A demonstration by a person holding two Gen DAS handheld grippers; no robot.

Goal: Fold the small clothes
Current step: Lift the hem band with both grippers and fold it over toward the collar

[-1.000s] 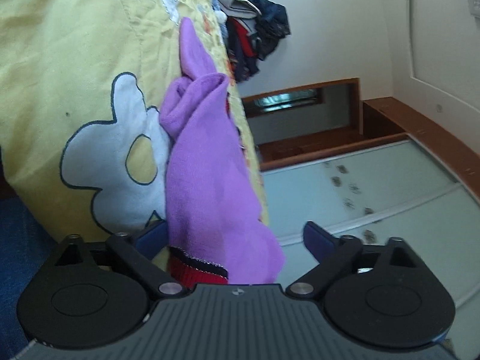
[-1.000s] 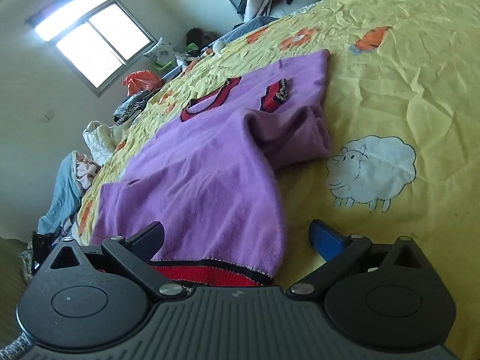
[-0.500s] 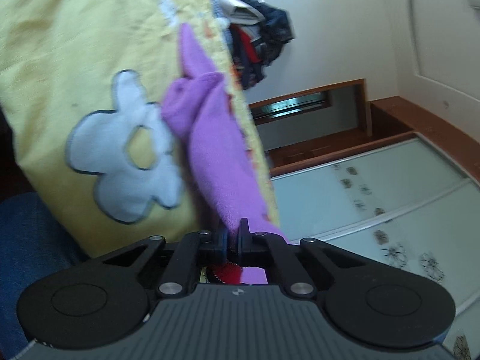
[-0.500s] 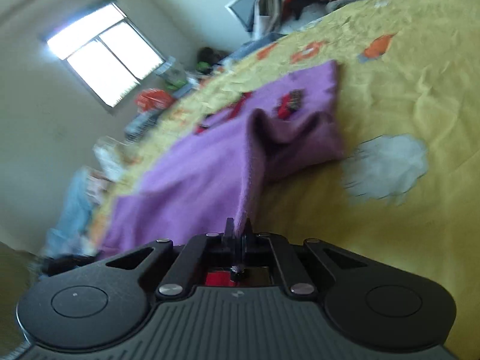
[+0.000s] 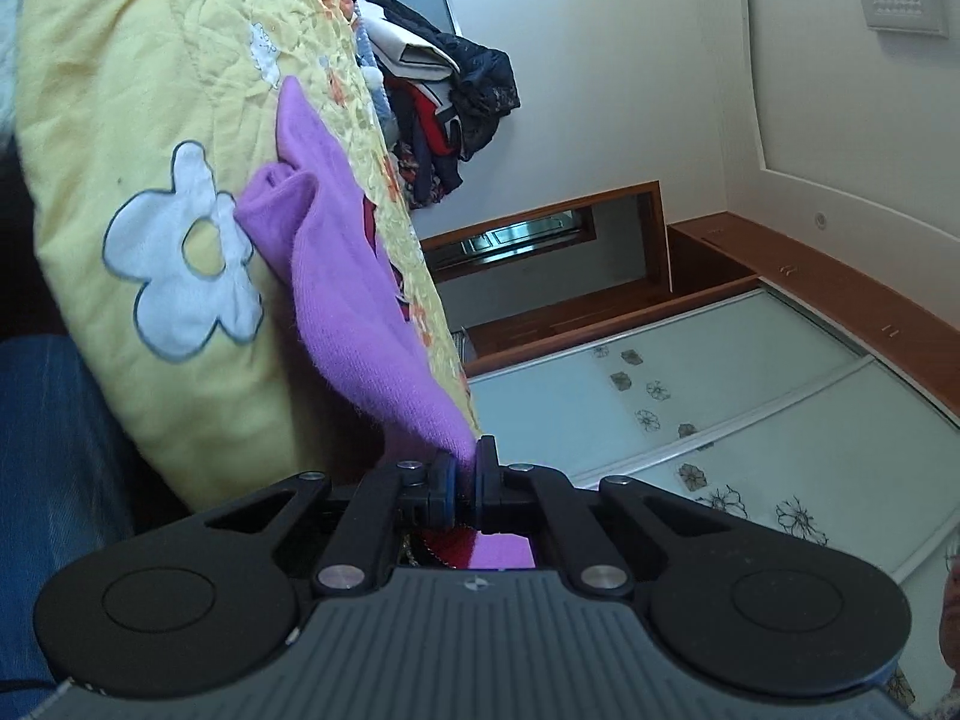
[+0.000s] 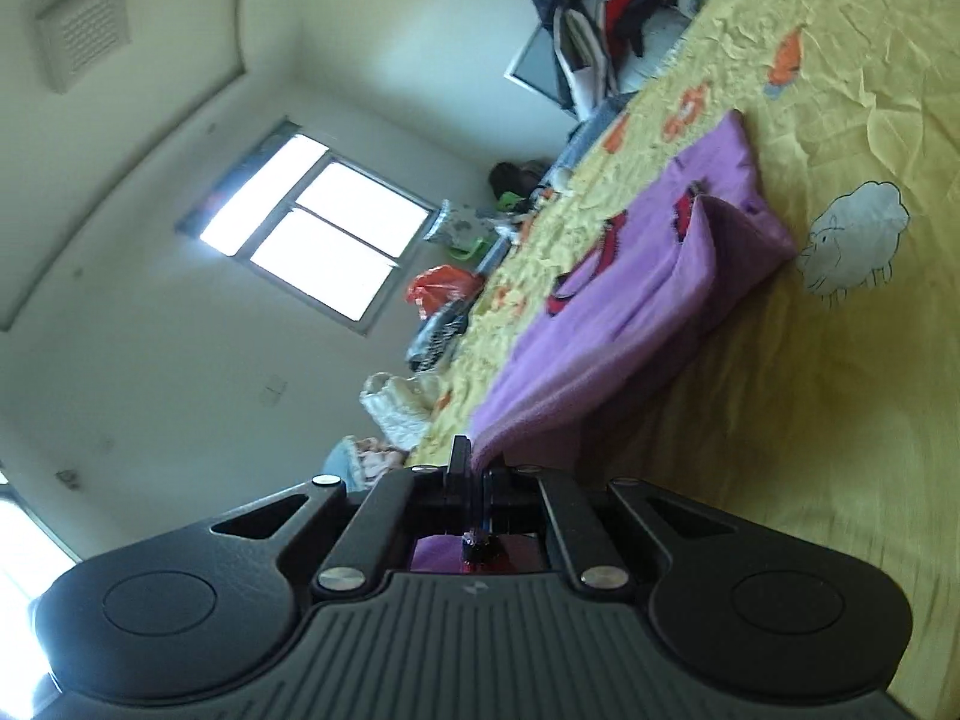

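Note:
A small purple sweater with a red hem and red patches lies on a yellow bedspread. My left gripper is shut on one corner of its hem and holds that corner lifted off the bed. My right gripper is shut on the other hem corner of the sweater, also lifted, so the lower edge hangs between the bed and the jaws. A sleeve is folded over the body on each side. The far end with the neck still rests on the bedspread.
A pile of dark and red clothes lies at the far end of the bed, also in the right wrist view. Bags and bundles lie along the bed's window side. A wardrobe with sliding doors stands beside the bed.
Both grippers went from open around the hem to shut on it, then lifted and tilted, raising the sweater's lower edge off the bedspread.

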